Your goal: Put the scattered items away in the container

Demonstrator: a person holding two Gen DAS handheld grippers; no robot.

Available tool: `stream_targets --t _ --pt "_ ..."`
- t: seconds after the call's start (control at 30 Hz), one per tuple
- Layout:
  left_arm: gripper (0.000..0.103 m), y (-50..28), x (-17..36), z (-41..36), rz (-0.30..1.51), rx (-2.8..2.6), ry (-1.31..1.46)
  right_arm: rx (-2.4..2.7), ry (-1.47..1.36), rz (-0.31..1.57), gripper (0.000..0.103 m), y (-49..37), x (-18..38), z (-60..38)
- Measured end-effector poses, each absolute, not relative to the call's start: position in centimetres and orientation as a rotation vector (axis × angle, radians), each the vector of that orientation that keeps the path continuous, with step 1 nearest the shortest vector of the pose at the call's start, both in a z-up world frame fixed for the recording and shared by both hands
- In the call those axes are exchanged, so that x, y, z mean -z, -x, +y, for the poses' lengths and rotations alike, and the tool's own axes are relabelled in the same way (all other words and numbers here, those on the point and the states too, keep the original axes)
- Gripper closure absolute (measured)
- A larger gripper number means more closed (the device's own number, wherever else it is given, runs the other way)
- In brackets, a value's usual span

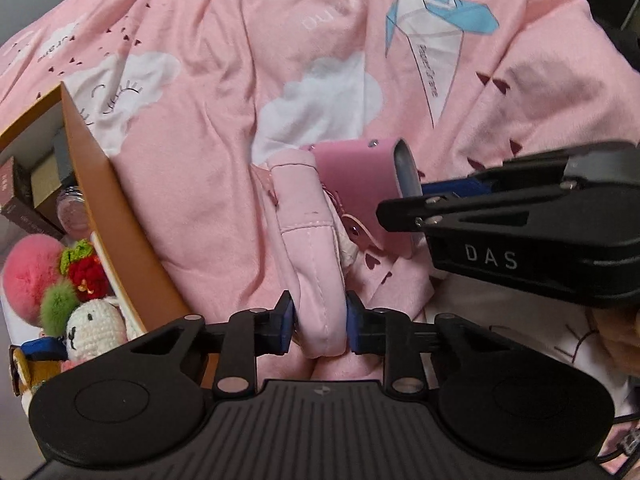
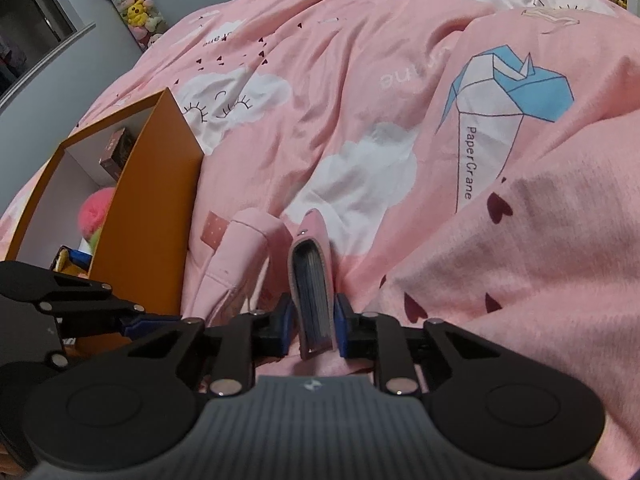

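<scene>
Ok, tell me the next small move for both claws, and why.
Probably lift and carry both toward the orange box on the left: the left claw grips the pink pouch, the right claw grips the pink notebook, and both items sit beside it.

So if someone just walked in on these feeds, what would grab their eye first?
Probably both grippers, each clamped on something pink: the left gripper on a soft pink fabric pouch, the right gripper on a pink-covered notebook. Then the orange cardboard box on the left, stuffed toys inside.
</scene>
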State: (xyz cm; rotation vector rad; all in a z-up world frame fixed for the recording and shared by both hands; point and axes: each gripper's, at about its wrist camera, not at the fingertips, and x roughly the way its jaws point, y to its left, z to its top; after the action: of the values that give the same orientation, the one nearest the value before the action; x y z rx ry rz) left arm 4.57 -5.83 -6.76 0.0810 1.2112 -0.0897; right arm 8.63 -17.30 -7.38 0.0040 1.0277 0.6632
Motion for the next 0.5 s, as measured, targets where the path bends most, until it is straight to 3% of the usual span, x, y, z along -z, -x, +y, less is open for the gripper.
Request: stream_targets --t 0.23,0.5 --pt "0.075 -4.1 2.5 -4.4 1.138 0.089 -0.026 -0.675 0.000 0.944 0.085 -8.6 5.0 -17.1" --pt "0.075 -5.3 0.9 -2.6 1.219 0.136 0.124 -0.684 0.025 0.905 0.085 -8.2 3.5 -16.7"
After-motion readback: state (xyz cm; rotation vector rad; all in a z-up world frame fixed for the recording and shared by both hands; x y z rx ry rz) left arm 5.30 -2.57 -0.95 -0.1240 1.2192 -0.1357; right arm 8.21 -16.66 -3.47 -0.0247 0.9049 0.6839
